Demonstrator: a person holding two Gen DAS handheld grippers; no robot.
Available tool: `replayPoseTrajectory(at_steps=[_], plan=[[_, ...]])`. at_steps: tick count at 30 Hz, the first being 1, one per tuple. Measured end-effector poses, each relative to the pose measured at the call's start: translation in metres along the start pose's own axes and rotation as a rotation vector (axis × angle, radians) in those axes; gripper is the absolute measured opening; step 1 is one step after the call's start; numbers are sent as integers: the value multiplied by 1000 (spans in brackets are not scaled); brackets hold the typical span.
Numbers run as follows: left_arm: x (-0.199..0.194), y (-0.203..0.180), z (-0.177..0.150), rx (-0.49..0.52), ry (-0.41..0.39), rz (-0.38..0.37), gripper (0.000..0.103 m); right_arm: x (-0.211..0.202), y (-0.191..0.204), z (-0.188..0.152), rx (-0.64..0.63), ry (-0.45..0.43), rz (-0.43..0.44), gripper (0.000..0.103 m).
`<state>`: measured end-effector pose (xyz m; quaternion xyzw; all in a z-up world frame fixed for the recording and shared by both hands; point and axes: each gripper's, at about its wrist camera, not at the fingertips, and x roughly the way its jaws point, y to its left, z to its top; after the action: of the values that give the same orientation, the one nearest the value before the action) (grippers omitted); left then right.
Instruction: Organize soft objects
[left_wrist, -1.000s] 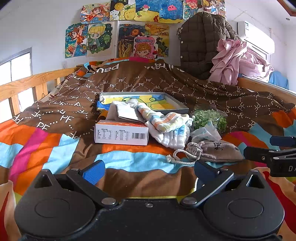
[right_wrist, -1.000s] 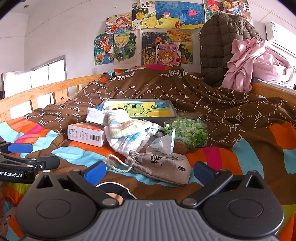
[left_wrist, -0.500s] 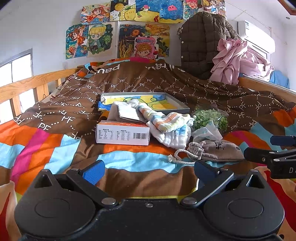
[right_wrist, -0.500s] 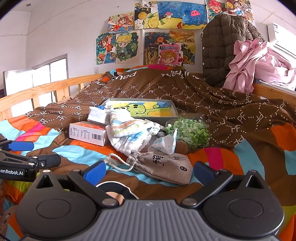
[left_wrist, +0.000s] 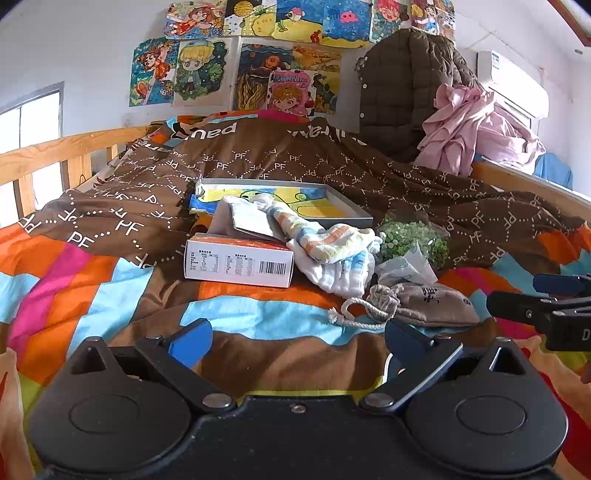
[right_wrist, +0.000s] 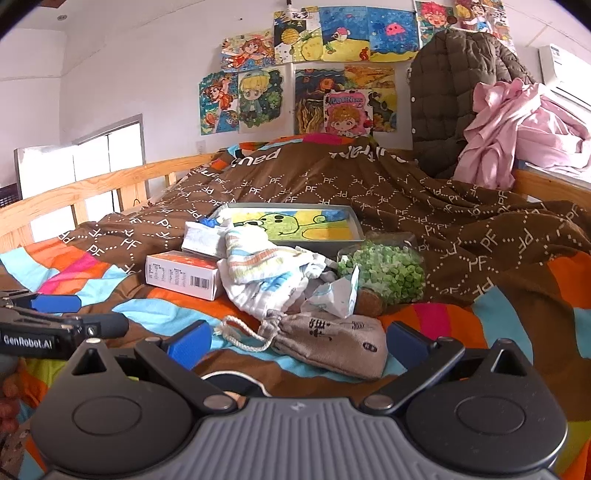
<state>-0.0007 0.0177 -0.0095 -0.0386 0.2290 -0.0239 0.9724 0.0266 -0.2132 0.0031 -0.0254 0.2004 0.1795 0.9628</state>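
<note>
- Grippers first: the left gripper (left_wrist: 297, 341) and the right gripper (right_wrist: 299, 341) both hover low over the striped multicoloured quilt (left_wrist: 236, 314), each with its blue-padded tongs spread wide apart and nothing between them.
- Change over the last second is slight: both views have crept a little closer to the pile, and nothing in it has shifted, so I judge this an approach, with no sorting yet begun.
- Pose: the two tools point forward side by side, roughly level; the right one's black fingers show at the right edge of the left view, and the left one's at the left edge of the right view.
- Nearest soft thing is the grey-brown cloth drawstring pouch (right_wrist: 328, 341), lying on its side just ahead of the right gripper, its white cord (right_wrist: 240, 334) trailing toward the left.
- Touching it behind is a crumpled pale plastic wrapper (right_wrist: 336, 295).
- Next comes the heap of white cloths with pastel stripes (right_wrist: 266, 269), draped partly over the white and orange cardboard box (left_wrist: 238, 260) beside it.
- To the right sits a clear bag of green pellets (right_wrist: 382, 273).
- Beyond lies a shallow grey tray with a yellow and green cartoon picture inside (right_wrist: 354, 236), resting on the brown patterned blanket (right_wrist: 406, 199); it looks the likely place for the soft things, though that is a guess.
</note>
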Motion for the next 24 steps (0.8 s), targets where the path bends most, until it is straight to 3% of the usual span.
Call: replayPoseTrajectory(at_steps=[6, 19, 24], plan=[[11, 3, 19, -33, -29, -24, 100, 22, -16, 13, -36, 10, 19, 103], [55, -36, 53, 135, -9, -163, 102, 76, -39, 10, -265, 96, 49, 103], [77, -53, 73, 196, 14, -235, 102, 86, -41, 4, -276, 90, 83, 103]])
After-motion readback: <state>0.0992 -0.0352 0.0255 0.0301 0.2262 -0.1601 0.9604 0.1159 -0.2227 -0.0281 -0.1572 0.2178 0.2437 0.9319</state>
